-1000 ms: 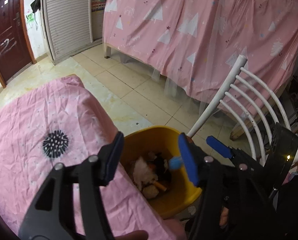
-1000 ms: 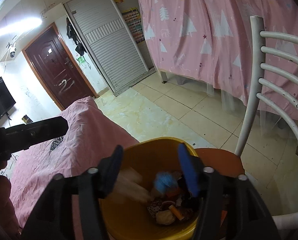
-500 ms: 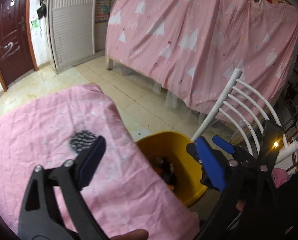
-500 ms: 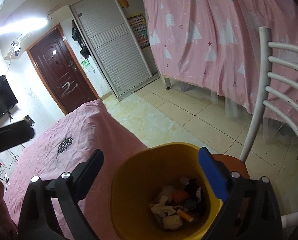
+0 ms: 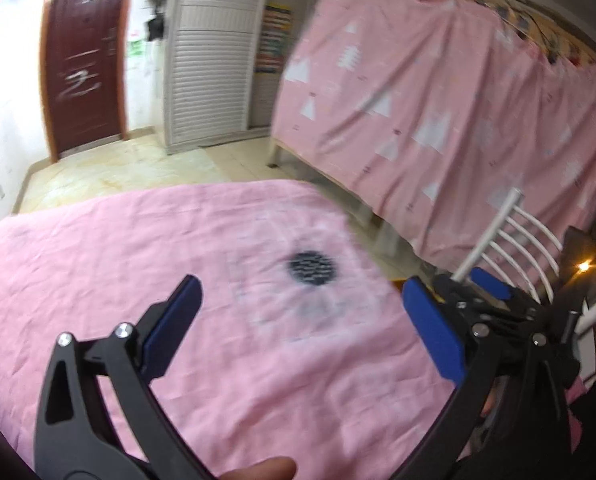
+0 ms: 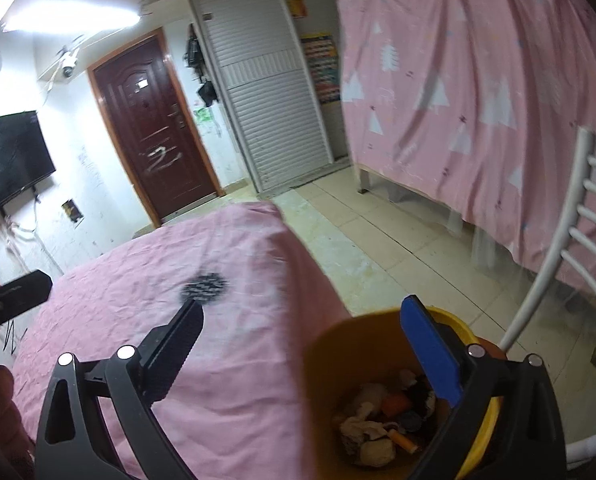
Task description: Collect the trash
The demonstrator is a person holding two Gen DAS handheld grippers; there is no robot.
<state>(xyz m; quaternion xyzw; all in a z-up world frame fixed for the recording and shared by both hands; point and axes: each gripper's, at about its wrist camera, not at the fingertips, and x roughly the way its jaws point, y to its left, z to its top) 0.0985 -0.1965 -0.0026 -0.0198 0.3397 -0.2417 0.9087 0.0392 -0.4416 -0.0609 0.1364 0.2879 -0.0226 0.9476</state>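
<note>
A yellow bin (image 6: 330,364) stands on a chair seat beside the pink-clothed table (image 6: 146,312). It holds crumpled paper and several bits of trash (image 6: 378,420). My right gripper (image 6: 302,344) is open and empty above the bin's near rim. My left gripper (image 5: 298,320) is open and empty above the pink tablecloth (image 5: 98,264), which has a black round print (image 5: 312,269). The right gripper's blue fingers (image 5: 490,284) show at the right of the left wrist view. The bin is almost hidden there.
A white slatted chair (image 6: 570,248) stands behind the bin. A bed draped in pink tree-print cloth (image 6: 478,80) runs along the right. A dark red door (image 6: 154,128), a louvred cabinet (image 6: 270,100) and a wall TV (image 6: 10,164) stand at the back.
Both grippers opened wider and pulled up and left from the bin, toward the table. The trash dropped into the bin. The left view now faces the tablecloth.
</note>
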